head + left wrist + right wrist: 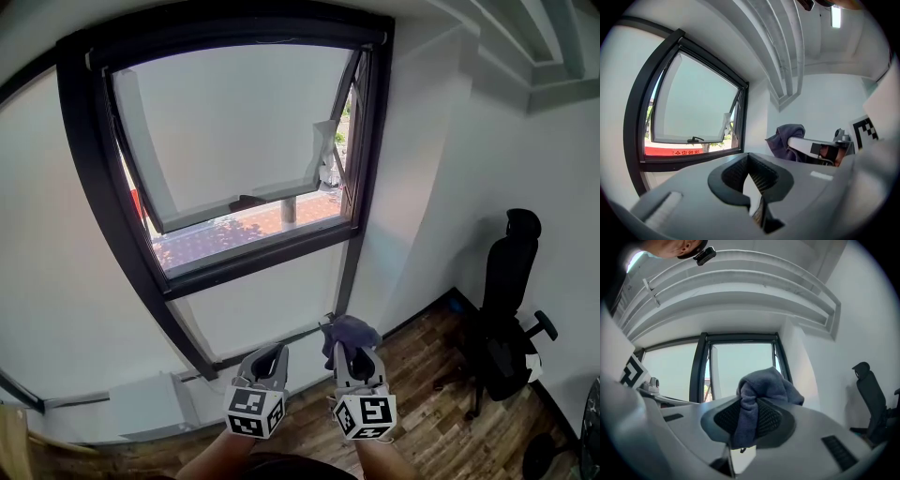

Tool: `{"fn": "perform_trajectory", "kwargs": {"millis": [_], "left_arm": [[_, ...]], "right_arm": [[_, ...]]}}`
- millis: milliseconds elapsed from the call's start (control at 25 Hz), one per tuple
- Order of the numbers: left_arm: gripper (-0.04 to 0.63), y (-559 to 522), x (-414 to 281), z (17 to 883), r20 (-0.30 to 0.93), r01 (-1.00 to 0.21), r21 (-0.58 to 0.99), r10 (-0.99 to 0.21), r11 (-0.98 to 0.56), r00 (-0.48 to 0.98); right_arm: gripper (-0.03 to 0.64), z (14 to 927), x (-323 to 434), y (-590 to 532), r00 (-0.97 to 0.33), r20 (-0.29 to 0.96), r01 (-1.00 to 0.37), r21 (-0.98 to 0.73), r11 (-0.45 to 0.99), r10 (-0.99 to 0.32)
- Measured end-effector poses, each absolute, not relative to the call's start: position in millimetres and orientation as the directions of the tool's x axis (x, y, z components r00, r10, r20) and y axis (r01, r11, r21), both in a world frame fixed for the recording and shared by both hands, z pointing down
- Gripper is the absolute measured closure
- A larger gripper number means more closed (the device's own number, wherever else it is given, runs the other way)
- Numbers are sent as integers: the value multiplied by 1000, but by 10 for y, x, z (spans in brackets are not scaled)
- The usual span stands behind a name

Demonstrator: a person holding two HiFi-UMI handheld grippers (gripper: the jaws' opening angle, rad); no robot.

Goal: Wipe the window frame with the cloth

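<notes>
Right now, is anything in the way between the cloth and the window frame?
Nothing visible is. The cloth is clamped in the right hand-held gripper, and only open air lies between it and the window frame ahead. The chair stands off to the right.

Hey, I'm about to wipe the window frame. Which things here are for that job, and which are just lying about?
For the job:
cloth, clamped in the right gripper
dark window frame
left gripper, shut on nothing

Just lying about:
black office chair by the wall
</notes>
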State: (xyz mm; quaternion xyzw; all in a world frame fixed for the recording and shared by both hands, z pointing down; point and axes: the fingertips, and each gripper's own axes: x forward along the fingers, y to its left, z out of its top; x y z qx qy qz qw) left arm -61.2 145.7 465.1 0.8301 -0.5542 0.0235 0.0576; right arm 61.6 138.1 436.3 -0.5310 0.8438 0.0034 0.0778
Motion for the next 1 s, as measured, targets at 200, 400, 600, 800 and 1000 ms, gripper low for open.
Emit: {"fn": "perform_trajectory", "kwargs": {"millis": [200, 400, 600, 800, 1000], "left_arm": [[588, 1519, -482, 4749, 109, -925, 76, -919, -373, 379], [587, 1383, -468, 4773, 102, -929, 81, -924, -361, 368], [588, 1060, -470, 4845, 89, -924, 101, -922, -369, 378], [587, 540, -406, 4835, 64, -912, 116, -914, -393, 401], [586, -35, -332, 4805, 59, -899, 122, -901, -422, 431]], "right_arm": [[538, 4398, 698, 1401, -440, -138, -889, -69, 452, -887], [538, 4455, 703, 1281, -456, -128, -883, -60, 466, -881], [538, 4487, 674, 990, -455, -124, -886, -36, 463, -882], [538, 4492, 719, 547, -440, -121, -896, -11, 444, -890], [538, 4516, 764, 21, -422, -100, -905, -6, 425, -901]]}}
